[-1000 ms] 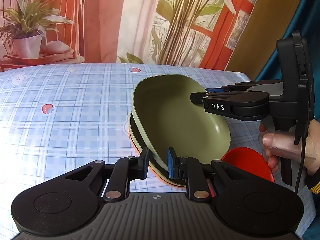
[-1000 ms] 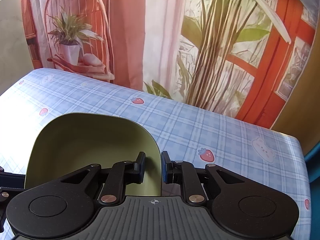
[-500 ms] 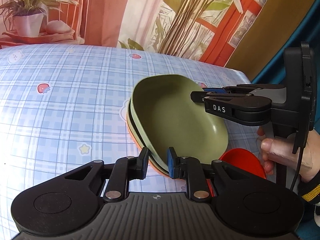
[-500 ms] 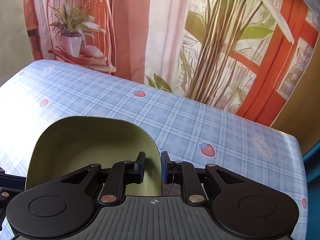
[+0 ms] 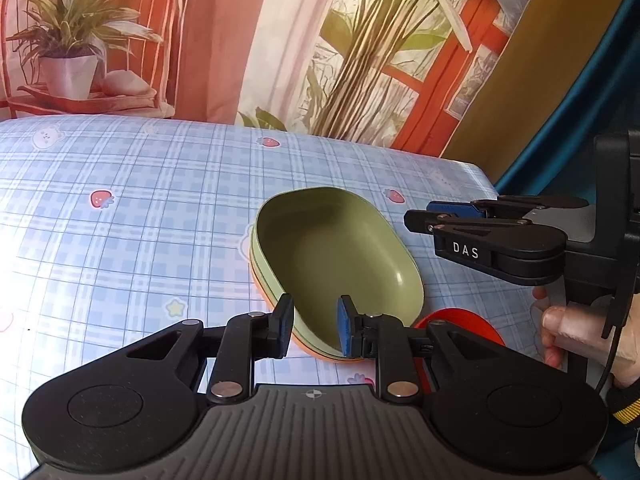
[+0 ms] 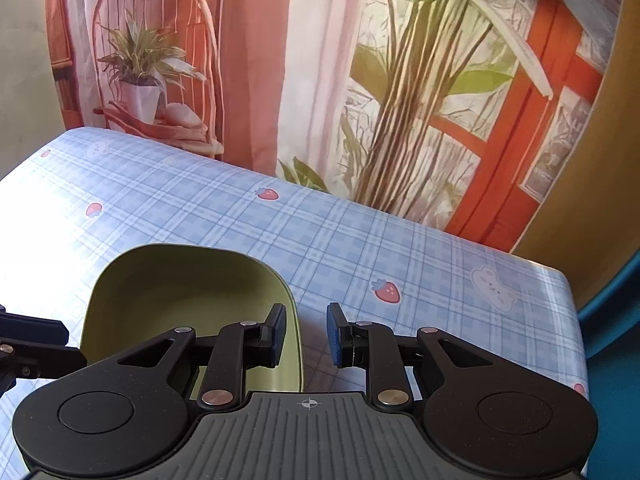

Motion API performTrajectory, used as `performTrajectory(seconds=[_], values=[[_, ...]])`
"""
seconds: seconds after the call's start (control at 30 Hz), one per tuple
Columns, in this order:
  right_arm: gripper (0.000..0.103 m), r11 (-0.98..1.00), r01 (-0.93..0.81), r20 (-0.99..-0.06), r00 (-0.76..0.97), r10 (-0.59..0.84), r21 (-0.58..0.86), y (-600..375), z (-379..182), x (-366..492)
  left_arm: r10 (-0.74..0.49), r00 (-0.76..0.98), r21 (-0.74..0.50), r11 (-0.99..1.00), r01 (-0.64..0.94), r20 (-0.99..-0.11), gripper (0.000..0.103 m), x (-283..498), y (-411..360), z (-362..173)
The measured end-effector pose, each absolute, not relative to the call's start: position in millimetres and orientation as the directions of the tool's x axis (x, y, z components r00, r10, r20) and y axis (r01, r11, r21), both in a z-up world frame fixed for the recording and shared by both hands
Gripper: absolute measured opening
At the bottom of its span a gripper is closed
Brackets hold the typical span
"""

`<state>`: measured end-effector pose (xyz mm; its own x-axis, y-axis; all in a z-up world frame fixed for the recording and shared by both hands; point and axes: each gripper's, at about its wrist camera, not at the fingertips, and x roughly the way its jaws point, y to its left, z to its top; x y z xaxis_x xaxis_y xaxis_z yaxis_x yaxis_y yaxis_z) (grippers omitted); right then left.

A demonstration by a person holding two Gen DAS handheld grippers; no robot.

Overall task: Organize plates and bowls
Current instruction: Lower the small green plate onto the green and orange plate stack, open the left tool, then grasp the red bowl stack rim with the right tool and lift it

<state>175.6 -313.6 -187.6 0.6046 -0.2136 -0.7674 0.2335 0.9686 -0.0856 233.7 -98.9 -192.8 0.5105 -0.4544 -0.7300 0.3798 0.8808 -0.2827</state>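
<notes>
Plaid-covered desk point(image 5: 140, 240) carrying green bowl point(image 5: 340, 256), nested on an orange dish point(image 5: 316, 350) beside a red plate point(image 5: 464, 320). Left tool point(image 5: 312, 330) parted, straddling near rim without contact. Right tool point(image 6: 306, 334) just opening, astride the rim, clear of it.

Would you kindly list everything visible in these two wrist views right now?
Green oval plastic bowl: one, green, on top of the stack at mid-table.
Orange dish: at least one, orange, under the green bowl.
Red round plate: one, red, right of the stack, partly hidden.
Plaid strawberry-print tablecloth: one, pale blue, covering the table.
Printed plant backdrop: one, pink and orange, behind the table.
Left gripper: black, open, straddling the bowl's near rim.
Right gripper: black, jaws just opening, gripping nothing.
Hand: one, holding the right gripper.
</notes>
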Motion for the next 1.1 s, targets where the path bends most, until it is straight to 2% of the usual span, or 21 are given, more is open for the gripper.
performTrajectory(seconds=[0.43,0.87,1.1], values=[[0.025,0.962,0.262,-0.751,0.620,-0.228,-0.076,-306.0,-175.0,104.3,-0.484,0.515,-0.280,0.861,0.426,-0.707,0.024,194.7,-118.1,-188.7],[0.026,0.953,0.299,-0.762,0.608,-0.223,-0.041,-315.5,-187.4,58.5,-0.476,0.482,-0.266,0.857,0.440,-0.736,0.026,189.4,-133.1,-200.7],[0.030,0.951,0.311,-0.758,0.620,-0.202,0.001,-321.3,-190.9,49.4,-0.482,0.459,-0.281,0.853,0.440,-0.746,0.026,190.1,-134.0,-205.7]])
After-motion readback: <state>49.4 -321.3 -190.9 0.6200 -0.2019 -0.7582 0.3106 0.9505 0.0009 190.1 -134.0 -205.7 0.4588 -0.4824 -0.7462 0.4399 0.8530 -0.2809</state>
